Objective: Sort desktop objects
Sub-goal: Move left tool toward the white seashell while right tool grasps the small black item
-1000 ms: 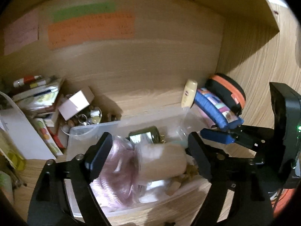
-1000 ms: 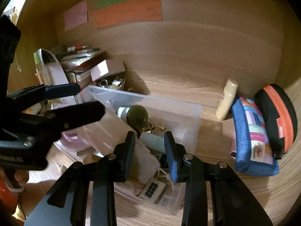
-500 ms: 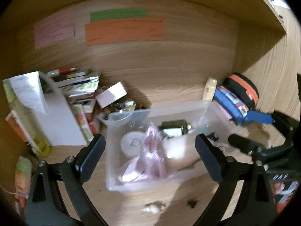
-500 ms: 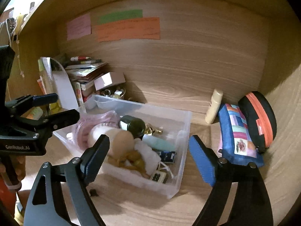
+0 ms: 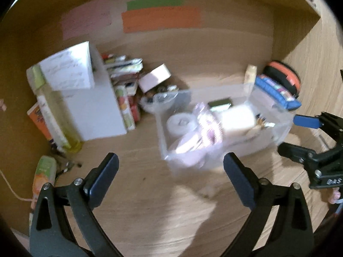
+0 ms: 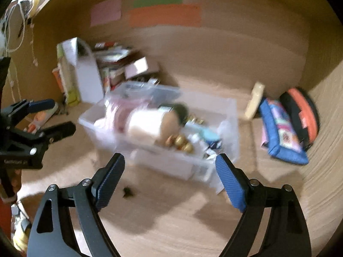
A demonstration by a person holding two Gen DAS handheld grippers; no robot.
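Both grippers, left (image 5: 170, 172) and right (image 6: 170, 176), have just opened wide and pulled back empty from the clear bin (image 6: 230, 115); drop-off apparently done.

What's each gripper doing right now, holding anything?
Left gripper: open, jaws have just been opening, nothing between them.
Right gripper: open, jaws have just been opening, nothing held; clear bin sits beyond it.

I see the clear plastic bin (image 6: 223, 150) sitting upright on the wooden desk (image 6: 171, 214), crammed with things: a beige cylinder (image 6: 150, 126) lying on its side on top, pink coiled stuff (image 5: 203, 128) beside it, a white round disc (image 5: 182, 124), a dark green bottle (image 6: 180, 109) and small gold pieces (image 6: 182, 143); all blurred
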